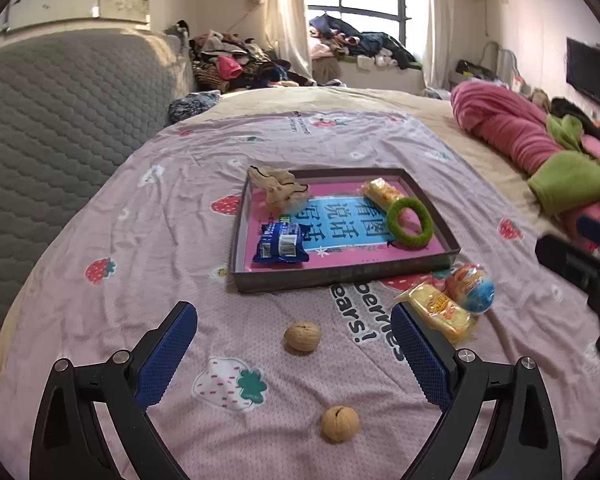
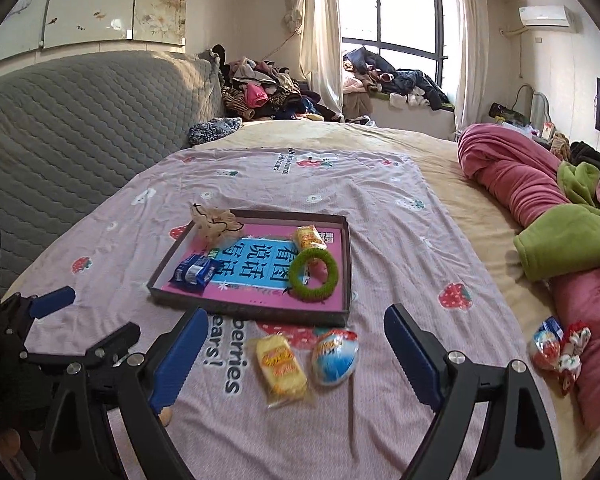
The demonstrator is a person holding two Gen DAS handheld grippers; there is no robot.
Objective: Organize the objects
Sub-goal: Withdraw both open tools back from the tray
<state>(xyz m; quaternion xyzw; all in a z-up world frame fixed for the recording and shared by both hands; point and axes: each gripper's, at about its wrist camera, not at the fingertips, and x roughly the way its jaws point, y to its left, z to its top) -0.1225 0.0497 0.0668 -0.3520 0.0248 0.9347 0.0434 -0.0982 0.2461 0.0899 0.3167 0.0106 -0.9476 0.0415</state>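
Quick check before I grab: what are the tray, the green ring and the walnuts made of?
Tray: looks like matte cardboard, a box lid with thin folded walls and a printed base. Green ring: fuzzy, bristly surface, probably plastic or fibre; cannot tell which. Walnuts: natural hard shell, tan, ridged, one with a visible seam.

The left gripper has two black angular arms, each hollowed by a triangular cutout. Round silver screws sit at the joints. Each finger carries a long blue pad with a fine knurled texture. The right gripper is built alike: black arms, silver screws, blue ridged pads.
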